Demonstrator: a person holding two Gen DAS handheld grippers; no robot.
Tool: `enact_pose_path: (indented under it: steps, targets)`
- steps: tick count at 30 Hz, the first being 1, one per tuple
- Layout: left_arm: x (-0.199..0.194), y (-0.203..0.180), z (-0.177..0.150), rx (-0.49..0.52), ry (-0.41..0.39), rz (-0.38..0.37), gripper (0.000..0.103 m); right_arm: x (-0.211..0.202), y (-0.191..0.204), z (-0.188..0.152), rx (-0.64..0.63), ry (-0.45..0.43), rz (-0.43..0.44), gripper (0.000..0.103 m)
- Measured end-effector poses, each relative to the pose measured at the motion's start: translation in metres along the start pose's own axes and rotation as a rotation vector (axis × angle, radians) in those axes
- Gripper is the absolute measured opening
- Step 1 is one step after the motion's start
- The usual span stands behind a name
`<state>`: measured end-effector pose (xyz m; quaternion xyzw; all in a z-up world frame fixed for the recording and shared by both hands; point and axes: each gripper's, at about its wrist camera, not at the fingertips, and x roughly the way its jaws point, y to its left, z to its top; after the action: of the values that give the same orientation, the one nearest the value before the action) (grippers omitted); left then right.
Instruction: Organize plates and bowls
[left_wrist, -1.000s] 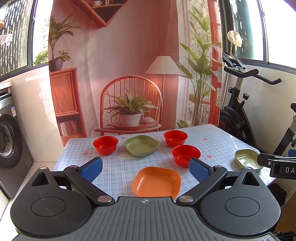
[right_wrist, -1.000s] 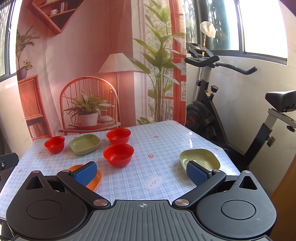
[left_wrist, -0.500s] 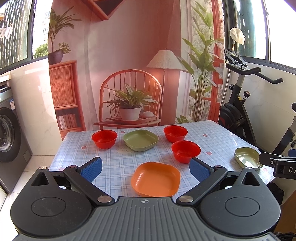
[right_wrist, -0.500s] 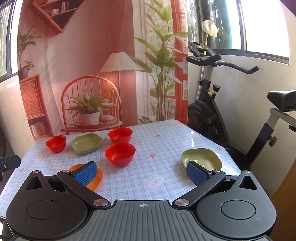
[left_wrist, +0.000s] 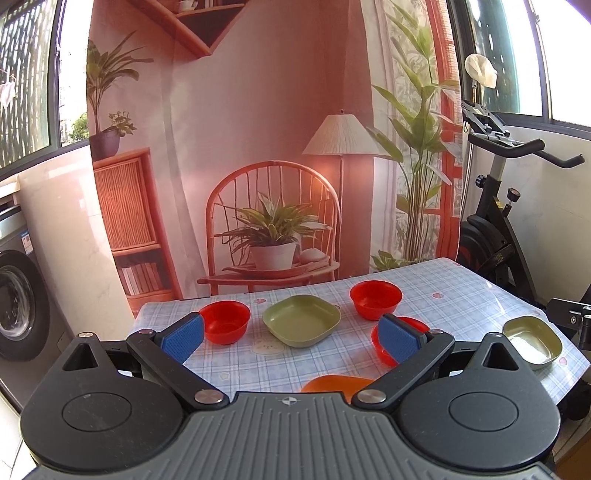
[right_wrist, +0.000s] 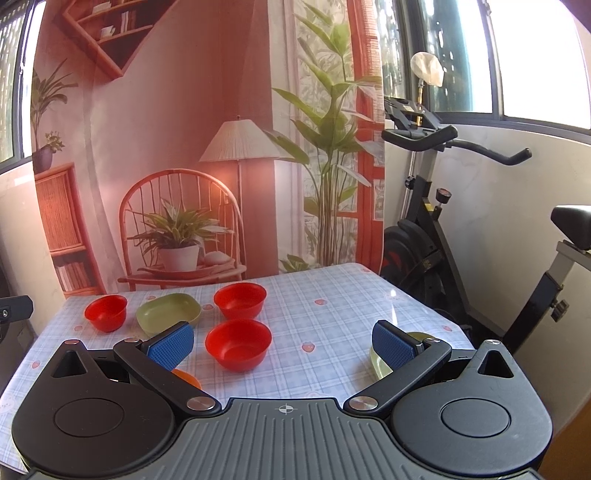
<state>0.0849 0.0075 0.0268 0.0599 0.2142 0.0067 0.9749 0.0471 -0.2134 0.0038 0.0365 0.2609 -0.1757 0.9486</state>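
Note:
On the checked tablecloth (left_wrist: 280, 365) stand three red bowls: one far left (left_wrist: 226, 320), one far right (left_wrist: 375, 299), and a nearer one (right_wrist: 238, 343) half hidden behind my left gripper's right finger. A green square plate (left_wrist: 301, 325) sits between the far bowls. A second green plate (left_wrist: 532, 341) lies near the right edge. An orange plate (left_wrist: 334, 384) peeks out just in front of my left gripper (left_wrist: 291, 338), which is open and empty. My right gripper (right_wrist: 282, 343) is also open and empty, with the near red bowl between its fingers in view but farther off.
An exercise bike (right_wrist: 436, 229) stands close to the table's right side. A printed backdrop with a chair and lamp (left_wrist: 273, 221) hangs behind the table. A washing machine (left_wrist: 18, 306) is at the left. The other gripper's tip (left_wrist: 572, 314) shows at the right edge.
Both grippers have dropped lower and tilted up; the table and dishes now sit lower in view, and the orange plate is mostly hidden under my left gripper. No dish has moved.

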Motion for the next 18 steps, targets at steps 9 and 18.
enact_pose_path:
  steps: [9, 18]
  targets:
    - [0.048, 0.013, 0.027, 0.027, 0.004, -0.015, 0.101, 0.059, 0.014, 0.037, 0.049, -0.025, 0.049, 0.101]
    - [0.087, 0.033, 0.045, 0.029, -0.025, -0.036, 0.100, 0.102, 0.034, 0.056, 0.066, -0.070, 0.067, 0.101]
